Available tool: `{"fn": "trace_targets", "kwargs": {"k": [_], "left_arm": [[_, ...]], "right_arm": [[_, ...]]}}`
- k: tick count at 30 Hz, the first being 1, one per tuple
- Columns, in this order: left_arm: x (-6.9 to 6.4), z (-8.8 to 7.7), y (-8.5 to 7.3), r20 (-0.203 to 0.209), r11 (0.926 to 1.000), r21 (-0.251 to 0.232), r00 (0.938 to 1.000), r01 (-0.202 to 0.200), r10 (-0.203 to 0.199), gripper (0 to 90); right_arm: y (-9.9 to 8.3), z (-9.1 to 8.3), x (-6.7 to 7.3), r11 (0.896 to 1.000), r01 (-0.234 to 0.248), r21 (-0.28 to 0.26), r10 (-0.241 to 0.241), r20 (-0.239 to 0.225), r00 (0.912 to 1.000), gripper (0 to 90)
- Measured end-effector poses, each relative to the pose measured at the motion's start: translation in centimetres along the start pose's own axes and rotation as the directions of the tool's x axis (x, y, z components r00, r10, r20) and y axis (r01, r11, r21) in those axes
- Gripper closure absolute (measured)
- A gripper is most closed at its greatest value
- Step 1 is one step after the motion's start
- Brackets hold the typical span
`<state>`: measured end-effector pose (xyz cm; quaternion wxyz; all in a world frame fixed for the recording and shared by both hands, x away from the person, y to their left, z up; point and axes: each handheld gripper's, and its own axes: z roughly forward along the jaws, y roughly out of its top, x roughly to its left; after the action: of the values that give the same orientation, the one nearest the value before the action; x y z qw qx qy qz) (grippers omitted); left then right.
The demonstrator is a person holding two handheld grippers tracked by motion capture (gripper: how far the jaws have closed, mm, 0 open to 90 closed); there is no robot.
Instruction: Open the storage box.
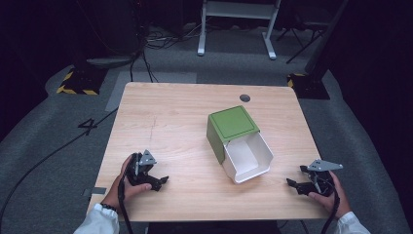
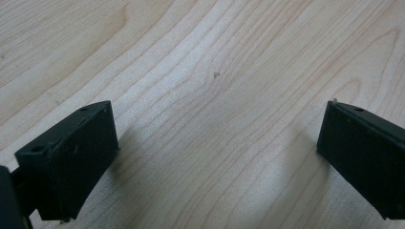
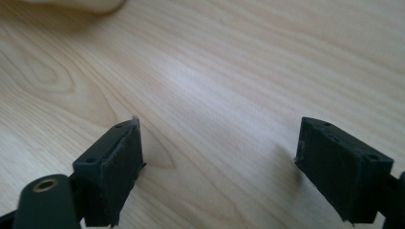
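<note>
wooden table | green box, white drawer slid out

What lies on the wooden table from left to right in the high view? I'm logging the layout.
Left black tool → green box with its white drawer pulled out → right black tool.
</note>
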<state>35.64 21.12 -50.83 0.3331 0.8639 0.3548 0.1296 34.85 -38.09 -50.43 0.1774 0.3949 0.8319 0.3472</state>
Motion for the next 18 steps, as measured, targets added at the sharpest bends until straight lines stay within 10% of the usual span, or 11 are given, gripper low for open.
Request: {"fn": "trace_targets", "kwargs": {"k": [18], "left_arm": [[-0.03, -0.09, -0.11, -0.002, 1.0, -0.001, 1.0, -0.003, 0.003, 0.5]], "right_arm": [[-0.45, 0.05, 0.0, 0.999, -0.031, -0.037, 0.032, 0.019, 0.9993, 14.7]]}}
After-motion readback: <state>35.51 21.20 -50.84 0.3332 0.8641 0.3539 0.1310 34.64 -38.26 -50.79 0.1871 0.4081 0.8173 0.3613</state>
